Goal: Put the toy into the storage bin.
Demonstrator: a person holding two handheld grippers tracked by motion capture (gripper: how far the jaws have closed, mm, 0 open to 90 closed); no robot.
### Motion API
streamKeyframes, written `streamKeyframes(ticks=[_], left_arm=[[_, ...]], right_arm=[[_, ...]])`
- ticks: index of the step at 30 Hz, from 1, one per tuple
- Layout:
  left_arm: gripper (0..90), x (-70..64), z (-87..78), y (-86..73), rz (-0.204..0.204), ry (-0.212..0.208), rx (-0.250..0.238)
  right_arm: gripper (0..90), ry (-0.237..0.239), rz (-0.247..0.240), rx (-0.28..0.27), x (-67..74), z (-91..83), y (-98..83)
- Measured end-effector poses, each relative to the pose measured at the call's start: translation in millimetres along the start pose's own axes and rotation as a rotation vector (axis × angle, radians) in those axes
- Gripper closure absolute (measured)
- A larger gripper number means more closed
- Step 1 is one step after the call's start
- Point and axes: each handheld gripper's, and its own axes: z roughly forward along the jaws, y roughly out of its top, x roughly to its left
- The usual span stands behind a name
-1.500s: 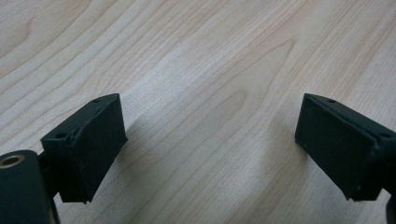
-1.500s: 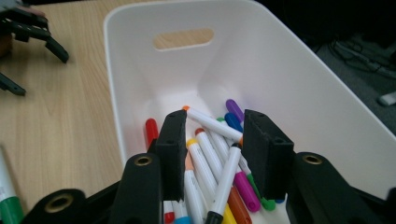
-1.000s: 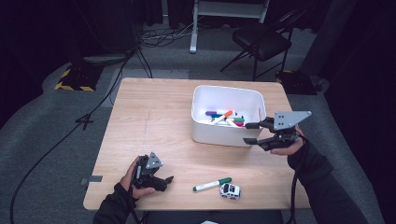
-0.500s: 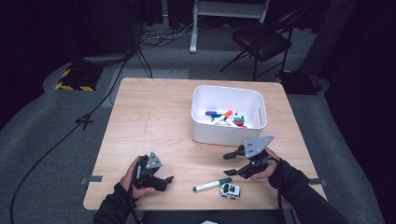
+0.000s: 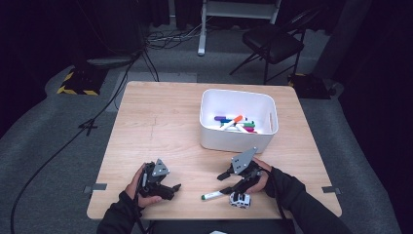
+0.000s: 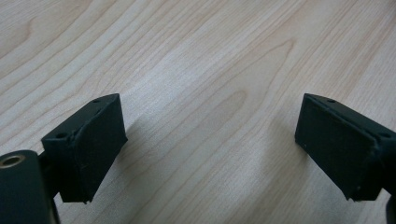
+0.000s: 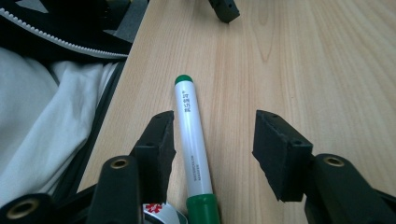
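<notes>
My right gripper (image 7: 212,149), jaws apart and just been closing, straddles the green marker (image 7: 192,140) at lower centre to lift it; left gripper (image 6: 210,149) rests open, idle.

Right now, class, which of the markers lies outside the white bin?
The green-capped marker lies alone on the table near its front edge, between the jaws of the right tool. All the other markers sit inside the white bin.

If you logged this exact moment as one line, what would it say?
right tool: open, jaws closing around green marker, not clamped | left tool: open, empty | white bin: holds markers | toy car: beside marker
</notes>
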Motion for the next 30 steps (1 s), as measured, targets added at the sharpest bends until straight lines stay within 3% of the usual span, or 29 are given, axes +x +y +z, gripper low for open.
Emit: streamKeyframes(ticks=[6,10,17,20,25,30], left_arm=[[8.9,0.1,0.0,0.0,0.0,0.0,0.0],[8.9,0.1,0.0,0.0,0.0,0.0,0.0],[8.9,0.0,0.0,0.0,-0.001,0.0,0.0],[8.9,0.0,0.0,0.0,-0.001,0.0,0.0],[8.9,0.1,0.0,0.0,-0.001,0.0,0.0],[8.9,0.1,0.0,0.0,-0.001,-0.001,0.001]], right_arm=[[50.6,0.012,0.001,0.049,-8.4,8.3,-6.6],[54.8,-0.02,-0.01,0.08,-10.6,10.7,-11.8],[72.9,-0.086,0.004,0.048,-16.8,1.0,-23.0],[74.1,-0.127,0.01,0.029,-16.8,-4.3,-29.9],[74.6,-0.154,0.042,0.021,-17.6,-11.1,-36.4],[74.7,-0.18,0.041,0.002,-15.4,-19.9,-35.3]])
